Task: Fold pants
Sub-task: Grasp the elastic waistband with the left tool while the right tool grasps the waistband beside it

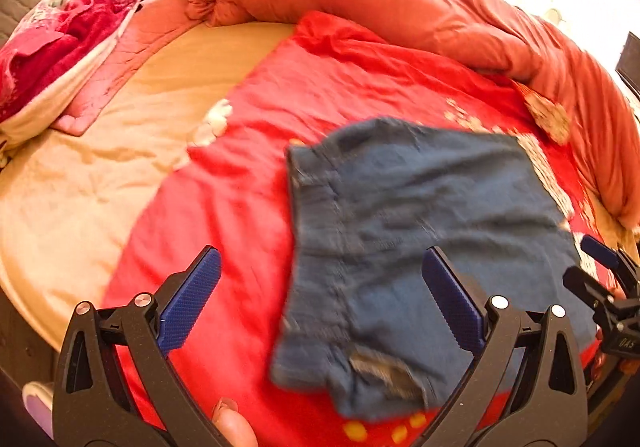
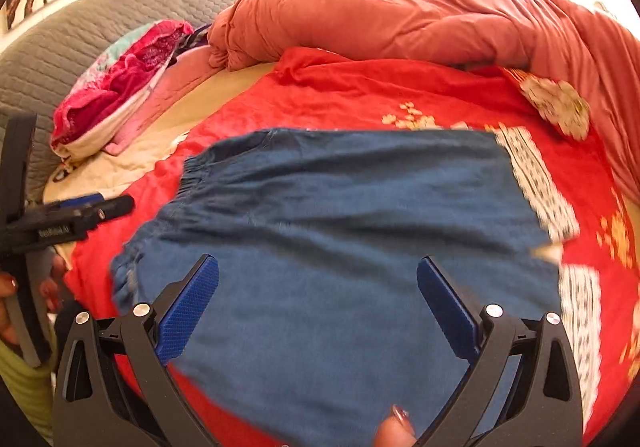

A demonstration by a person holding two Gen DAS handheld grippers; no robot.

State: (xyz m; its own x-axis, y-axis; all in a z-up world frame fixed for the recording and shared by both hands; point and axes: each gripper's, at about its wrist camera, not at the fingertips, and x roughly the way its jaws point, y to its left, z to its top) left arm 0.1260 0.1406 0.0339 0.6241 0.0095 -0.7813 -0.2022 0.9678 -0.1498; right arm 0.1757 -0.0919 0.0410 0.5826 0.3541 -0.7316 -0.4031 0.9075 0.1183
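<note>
Both tools hang spread wide and empty over the bed: the left gripper (image 1: 320,303) over the pants' (image 1: 420,247) left edge, the right gripper (image 2: 318,307) over their middle. The pants lie as a flat blue packet on the red blanket (image 1: 240,175), probably already folded and let go. The left view alone shows a ragged pale patch at their near corner; the right view alone shows the gathered waistband. Farther off, a rolled orange quilt (image 2: 400,19).
</note>
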